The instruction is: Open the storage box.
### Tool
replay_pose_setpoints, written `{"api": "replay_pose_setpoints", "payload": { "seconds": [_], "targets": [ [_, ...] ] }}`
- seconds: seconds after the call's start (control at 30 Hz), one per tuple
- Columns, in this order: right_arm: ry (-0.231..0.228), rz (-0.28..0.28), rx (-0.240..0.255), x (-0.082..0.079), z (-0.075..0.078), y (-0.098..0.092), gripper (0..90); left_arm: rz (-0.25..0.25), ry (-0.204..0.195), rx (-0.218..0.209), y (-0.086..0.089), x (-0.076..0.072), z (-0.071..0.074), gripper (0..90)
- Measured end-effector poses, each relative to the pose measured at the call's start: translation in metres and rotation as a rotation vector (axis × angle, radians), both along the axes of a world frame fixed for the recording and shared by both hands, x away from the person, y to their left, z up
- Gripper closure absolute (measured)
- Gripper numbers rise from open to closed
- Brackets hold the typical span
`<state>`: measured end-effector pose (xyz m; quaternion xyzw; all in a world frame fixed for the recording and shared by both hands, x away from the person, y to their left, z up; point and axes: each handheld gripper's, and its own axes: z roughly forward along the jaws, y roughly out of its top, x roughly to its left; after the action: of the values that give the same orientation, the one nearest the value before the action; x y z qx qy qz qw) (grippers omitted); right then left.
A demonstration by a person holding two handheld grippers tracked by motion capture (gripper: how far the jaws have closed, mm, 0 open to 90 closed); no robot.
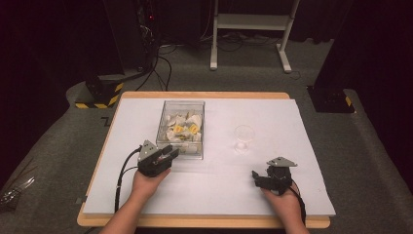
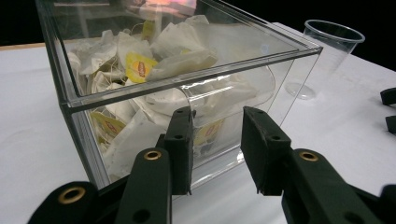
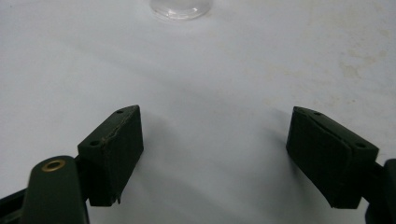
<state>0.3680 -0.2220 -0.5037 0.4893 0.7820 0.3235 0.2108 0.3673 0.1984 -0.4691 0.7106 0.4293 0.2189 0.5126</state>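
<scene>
A clear plastic box point(image 1: 165, 122) of tea bags point(image 1: 184, 127) stands left of centre on the white table. My left gripper point(image 1: 169, 152) sits at the box's near end. In the left gripper view the left gripper point(image 2: 217, 119) is open with a narrow gap, nothing between its pads, just in front of the box point(image 2: 196, 65) and its low front opening; yellow-tagged tea bags point(image 2: 140, 65) show through the wall. A clear cup point(image 1: 243, 138) stands right of the box. My right gripper point(image 1: 256, 178) rests near the front right, wide open over bare table point(image 3: 215, 116), with the cup's base point(image 3: 180, 7) ahead.
The white table cover point(image 1: 219, 180) lies on a wooden top. On the floor behind are a white stand's legs point(image 1: 251, 24), cables point(image 1: 160, 63), and black bases with yellow stripes point(image 1: 100, 92). The cup point(image 2: 331, 51) stands to the right of the box.
</scene>
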Motion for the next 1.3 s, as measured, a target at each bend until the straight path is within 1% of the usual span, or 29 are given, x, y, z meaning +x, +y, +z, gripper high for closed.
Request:
{"api": "replay_pose_setpoints", "payload": {
  "seconds": [0.03,0.37,0.57,0.6,0.73,0.87,1.03,1.13,1.27,1.3],
  "targets": [
    [0.0,0.0,0.0,0.0,0.0,0.0,18.8,-0.004,-0.001,-0.006,0.0,-0.001,0.0,64.3],
    [0.0,0.0,0.0,0.0,0.0,0.0,18.8,-0.006,-0.004,-0.007,0.001,-0.007,-0.001,64.6],
    [0.0,0.0,-0.001,0.0,0.0,0.0,18.8,-0.009,-0.003,-0.017,0.002,-0.012,-0.001,65.2],
    [0.0,0.0,-0.001,0.0,0.0,0.0,18.8,-0.01,-0.005,-0.008,0.002,-0.013,-0.001,65.5],
    [0.0,0.0,-0.001,0.0,0.0,0.0,18.8,-0.012,-0.003,-0.004,0.002,-0.015,0.0,65.7],
    [0.0,0.0,-0.001,0.0,0.0,0.0,18.8,-0.017,-0.003,-0.012,0.003,-0.017,-0.001,66.6],
    [0.0,0.0,-0.001,0.0,0.0,0.0,18.8,-0.02,-0.002,-0.014,0.003,-0.022,-0.001,66.5],
    [0.0,0.0,-0.001,0.0,0.0,0.0,18.8,-0.025,-0.003,-0.008,0.004,-0.025,-0.001,66.5],
    [-0.001,0.0,-0.001,0.0,0.0,0.0,18.8,-0.03,0.0,-0.014,0.004,-0.03,-0.001,66.5],
    [-0.001,0.0,-0.001,0.0,0.0,0.0,18.8,-0.03,-0.001,-0.017,0.004,-0.033,-0.001,66.5]
  ]
}}
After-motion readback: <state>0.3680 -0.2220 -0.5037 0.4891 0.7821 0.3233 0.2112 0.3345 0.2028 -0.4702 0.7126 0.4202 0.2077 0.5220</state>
